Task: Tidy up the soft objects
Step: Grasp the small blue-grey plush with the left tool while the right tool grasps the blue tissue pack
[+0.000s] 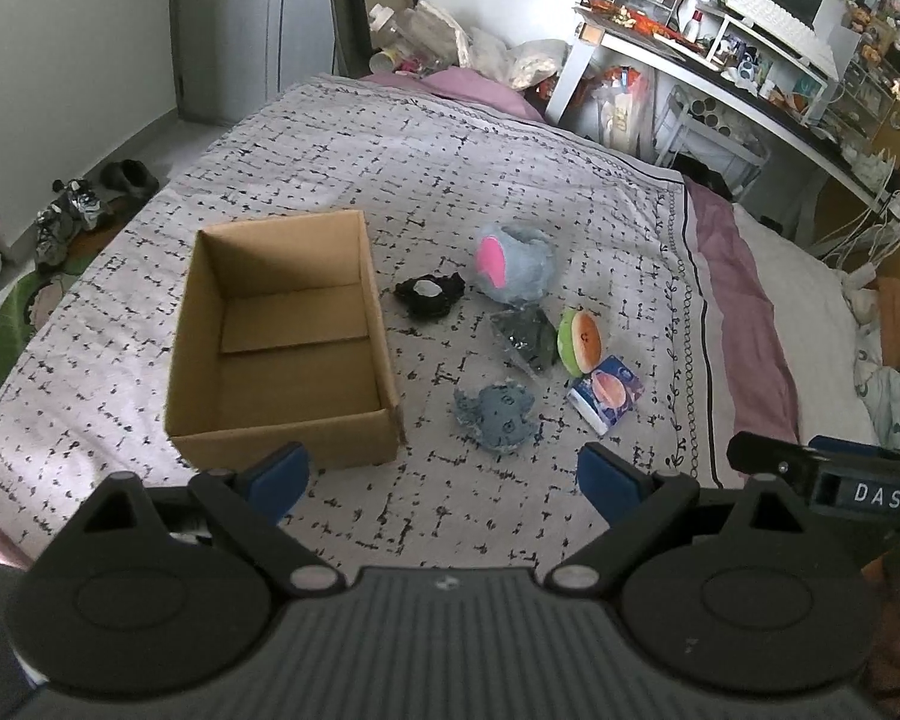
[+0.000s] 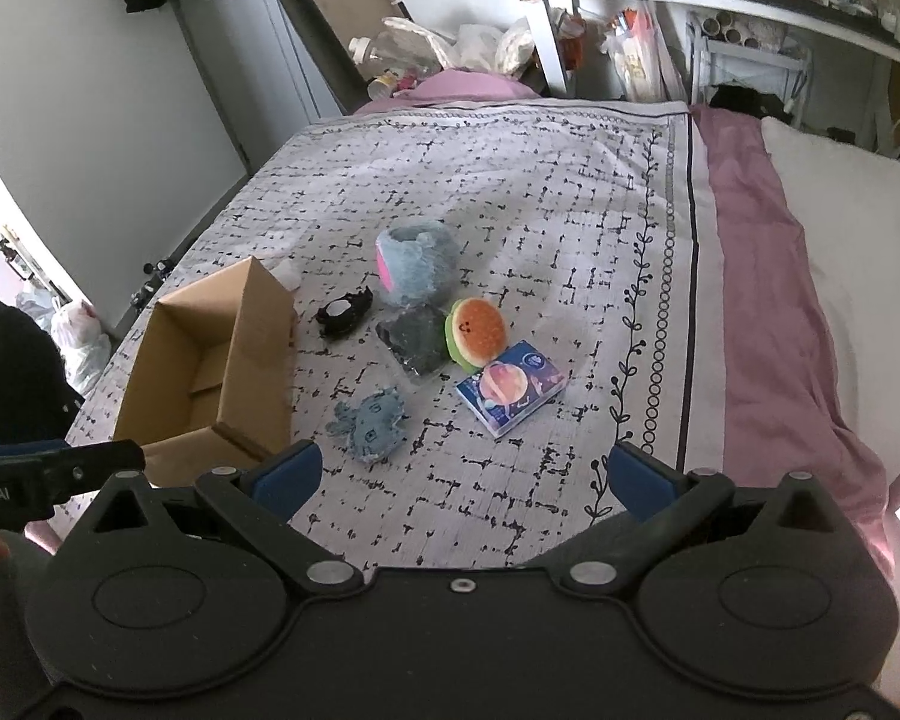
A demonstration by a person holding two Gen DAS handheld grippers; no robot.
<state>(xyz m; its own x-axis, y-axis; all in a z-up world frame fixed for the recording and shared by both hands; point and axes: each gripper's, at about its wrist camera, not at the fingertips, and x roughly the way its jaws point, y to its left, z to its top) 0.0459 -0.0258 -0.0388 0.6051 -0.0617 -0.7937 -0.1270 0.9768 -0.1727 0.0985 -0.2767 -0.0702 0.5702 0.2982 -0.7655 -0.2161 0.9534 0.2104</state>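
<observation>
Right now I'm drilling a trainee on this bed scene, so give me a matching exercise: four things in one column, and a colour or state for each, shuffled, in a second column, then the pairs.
Things:
1. cardboard box
2. round plush
3. watermelon plush
4. left gripper

Descriptions:
A. green rim, orange face with a smile
B. open, with nothing between its blue pads
C. pale blue with a pink patch
D. brown, top open, nothing inside

Pairs: 1-D, 2-C, 3-A, 4-B
</observation>
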